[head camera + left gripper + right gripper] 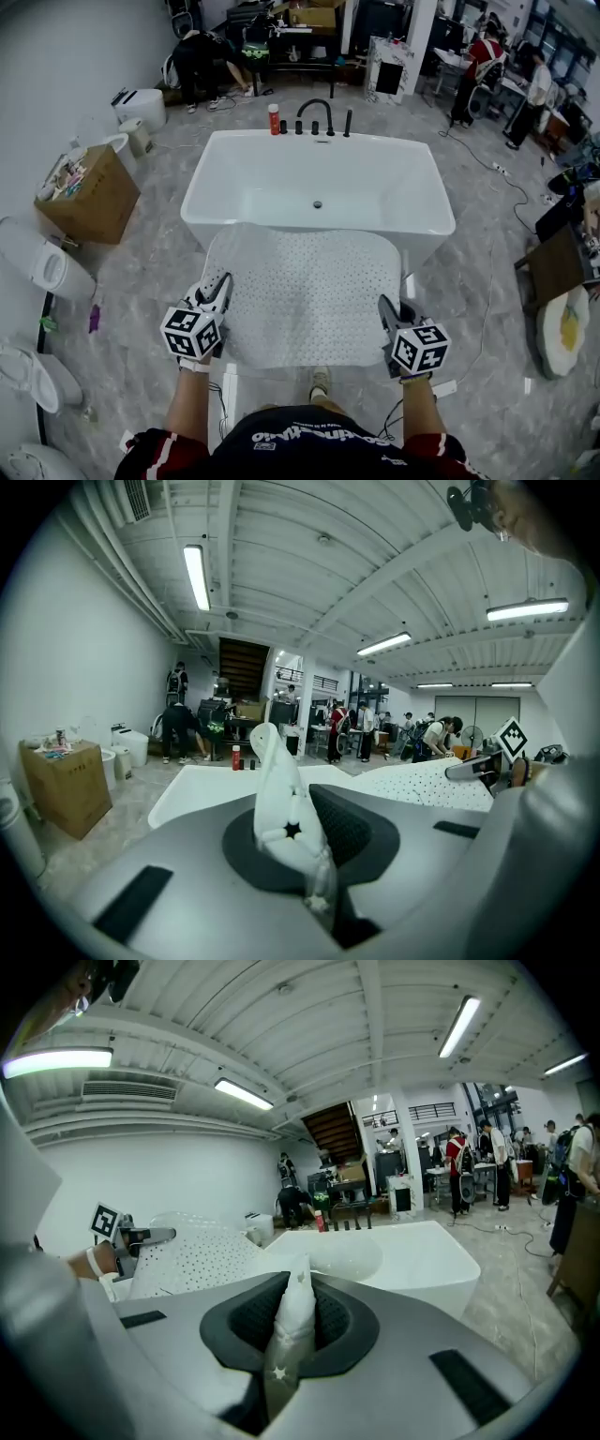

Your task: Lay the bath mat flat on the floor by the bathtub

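Observation:
A white, hole-dotted bath mat (305, 291) hangs stretched between my two grippers, just in front of the white bathtub (199, 192). Its far edge reaches the tub's near rim. My left gripper (221, 287) is shut on the mat's left near corner, and my right gripper (383, 306) is shut on the right near corner. In the left gripper view a fold of the mat (284, 803) stands pinched in the left gripper (309, 855), with the right gripper (487, 766) across the sheet. In the right gripper view a mat fold (294, 1312) is clamped in the right gripper (291, 1335).
A cardboard box (89, 192) and toilets (42, 262) stand at the left. A red bottle (274, 119) and a black faucet (316, 111) sit at the tub's far end. A wooden board (558, 262) and cables lie at the right. People work at the back.

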`<action>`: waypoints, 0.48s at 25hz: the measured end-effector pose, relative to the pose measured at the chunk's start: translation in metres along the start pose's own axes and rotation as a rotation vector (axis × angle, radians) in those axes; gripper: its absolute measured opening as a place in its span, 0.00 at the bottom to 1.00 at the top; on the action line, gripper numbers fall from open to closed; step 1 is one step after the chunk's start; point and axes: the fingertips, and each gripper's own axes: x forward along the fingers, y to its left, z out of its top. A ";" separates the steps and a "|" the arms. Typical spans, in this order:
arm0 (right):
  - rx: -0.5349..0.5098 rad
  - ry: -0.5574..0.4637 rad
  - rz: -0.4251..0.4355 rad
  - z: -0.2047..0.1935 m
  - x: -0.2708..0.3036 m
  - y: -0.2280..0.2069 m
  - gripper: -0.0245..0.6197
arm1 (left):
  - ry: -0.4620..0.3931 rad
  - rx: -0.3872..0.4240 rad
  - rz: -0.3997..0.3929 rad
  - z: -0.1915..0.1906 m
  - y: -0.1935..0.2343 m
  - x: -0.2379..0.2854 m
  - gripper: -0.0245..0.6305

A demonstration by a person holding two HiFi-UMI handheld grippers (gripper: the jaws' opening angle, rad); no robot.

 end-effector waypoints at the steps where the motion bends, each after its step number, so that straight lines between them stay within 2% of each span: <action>1: 0.007 0.007 -0.001 -0.003 0.003 -0.005 0.11 | 0.009 -0.005 0.001 -0.003 0.000 0.007 0.08; 12: 0.032 0.075 -0.005 -0.020 0.041 -0.064 0.11 | 0.042 -0.018 0.002 -0.023 -0.011 0.072 0.08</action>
